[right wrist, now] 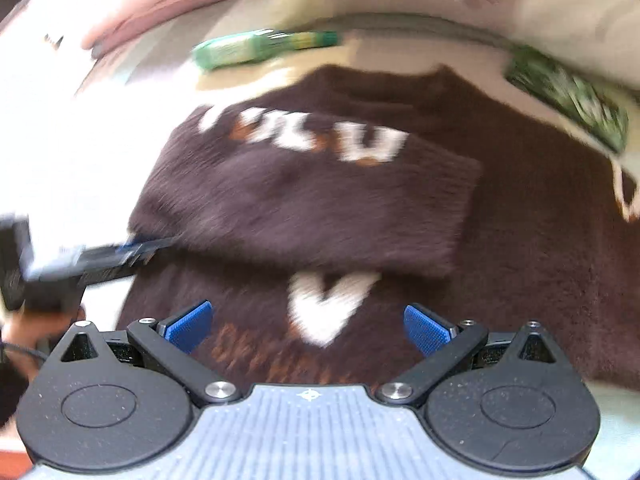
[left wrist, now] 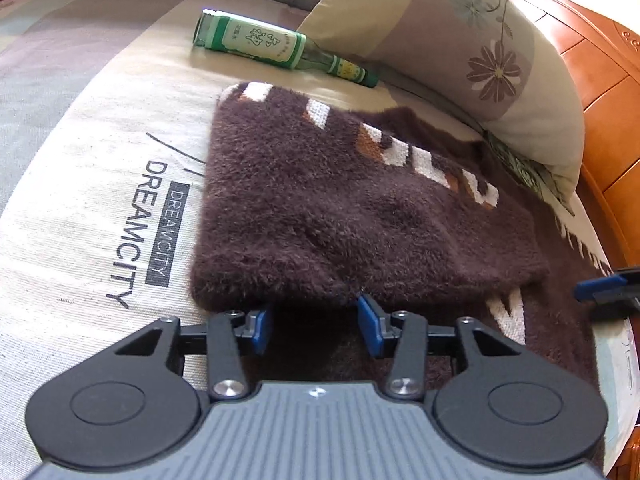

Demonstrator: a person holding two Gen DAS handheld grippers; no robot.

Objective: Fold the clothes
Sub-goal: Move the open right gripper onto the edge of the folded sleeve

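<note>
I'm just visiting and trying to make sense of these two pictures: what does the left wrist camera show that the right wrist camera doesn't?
Only the left wrist view shows the DREAMCITY print on the bedcover, the flowered pillow and the wooden headboard, all sharp.

Only the right wrist view, which is blurred, shows the white heart on the sweater and a hand at the left edge.

Both show the brown fuzzy sweater, folded over itself, the green bottle lying beyond it, and both grippers open.

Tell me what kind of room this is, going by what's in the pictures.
Most likely a bedroom. A brown fuzzy sweater lies on a bed sheet printed with lettering, a floral pillow leans against a wooden headboard, and a green glass bottle lies on the bedding.
</note>
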